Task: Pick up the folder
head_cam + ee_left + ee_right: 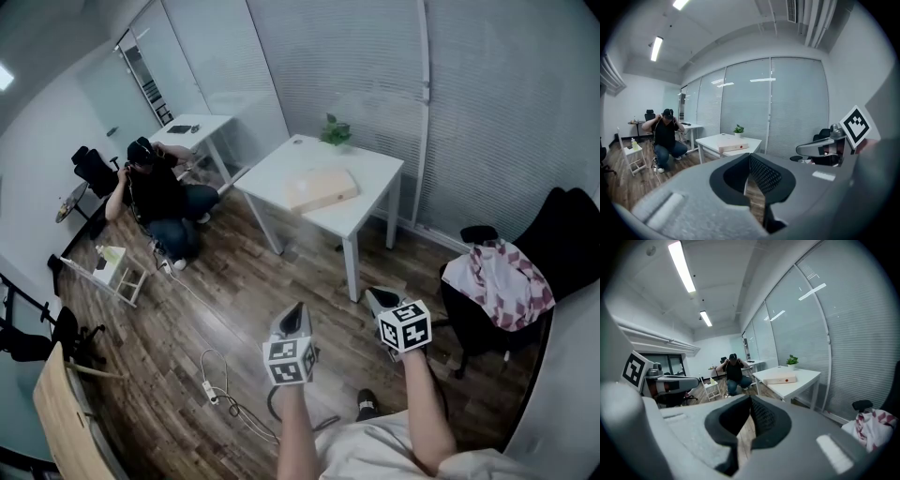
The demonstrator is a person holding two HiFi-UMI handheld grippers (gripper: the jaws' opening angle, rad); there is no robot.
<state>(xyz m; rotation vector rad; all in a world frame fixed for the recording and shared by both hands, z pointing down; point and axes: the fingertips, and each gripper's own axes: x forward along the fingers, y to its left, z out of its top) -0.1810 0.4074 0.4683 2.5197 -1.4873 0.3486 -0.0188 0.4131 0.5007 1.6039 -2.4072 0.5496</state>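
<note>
left gripper (295,311) closed, empty | right gripper (377,298) closed | folder (321,189) on table (373,173) (white)

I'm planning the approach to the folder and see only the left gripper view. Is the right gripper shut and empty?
Observer: Yes. The right gripper view shows the right gripper with its jaws together and nothing between them.
Operator: Anything on the floor near us?
Observer: The head view shows a white power strip with a looping cable on the wood floor, to the left of the left gripper.
Operator: And to the right?
Observer: A black chair draped with a red-and-white patterned cloth stands to the right of the white table that bears the folder.
</note>
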